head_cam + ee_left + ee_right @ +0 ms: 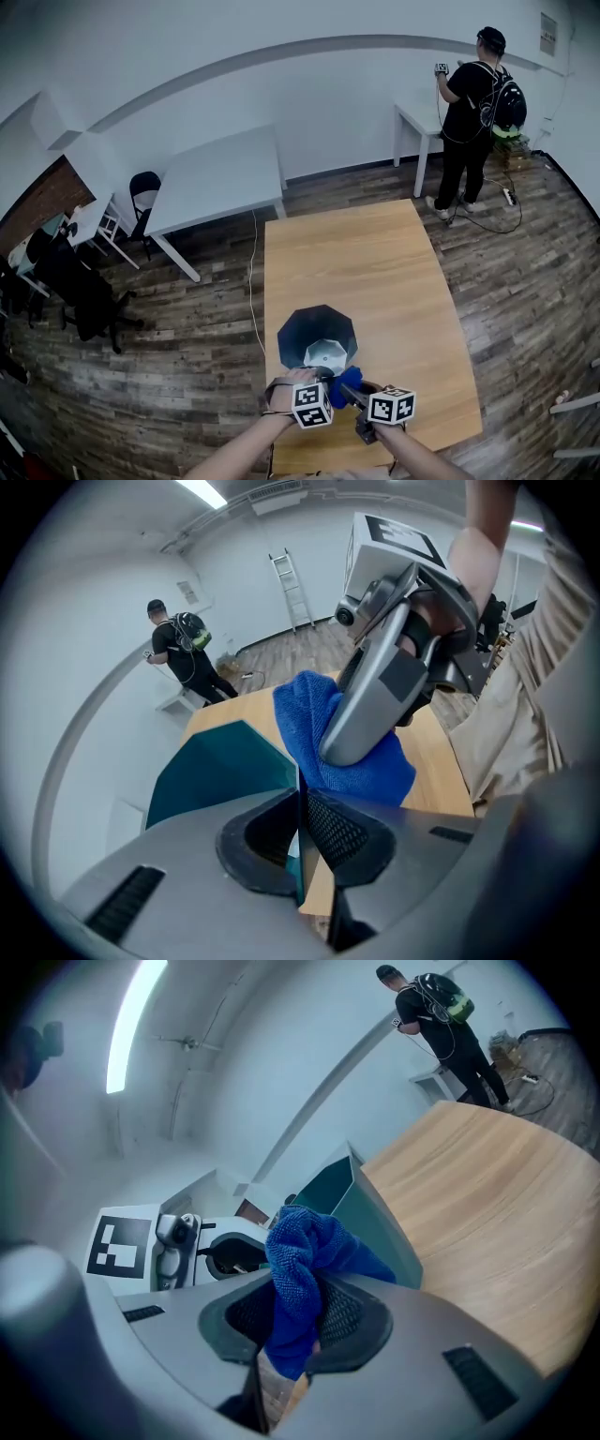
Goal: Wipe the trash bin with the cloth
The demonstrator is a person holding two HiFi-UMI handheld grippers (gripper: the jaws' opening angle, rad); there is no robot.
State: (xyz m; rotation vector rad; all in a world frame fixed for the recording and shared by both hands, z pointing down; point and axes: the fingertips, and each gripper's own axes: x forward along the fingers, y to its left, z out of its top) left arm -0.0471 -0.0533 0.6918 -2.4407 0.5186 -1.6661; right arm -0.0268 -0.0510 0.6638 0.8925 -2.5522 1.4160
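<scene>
Your left gripper (300, 803) has its jaws nearly together, pinching the thin teal rim of the trash bin (216, 766). The bin stands on the wooden desk (356, 253), close to the near edge and toward the left edge. Your right gripper (295, 1288) is clamped on the blue cloth (305, 1251), which sticks out past the jaws in a bunched wad just beside the rim, next to your left jaws. No view shows whether the cloth is touching the bin wall.

The step in hand looks like getting the cloth onto the bin and starting a stroke.

- Lead with the free wad of fabric, not the jaw tips, so only cloth meets the plastic.
- Press lightly. The bin looks light and hollow, and a hard push would probably slide it toward the desk's left edge or rock it.
- Pinch the rim firmly with your left gripper and push against the stroke.
- Wipe one flat facet at a time, from the rim downward, and start well clear of your left jaws so the two grippers do not knock together.
- If the wad folds back under the jaws, lift off and let it hang free before the next pass.
</scene>
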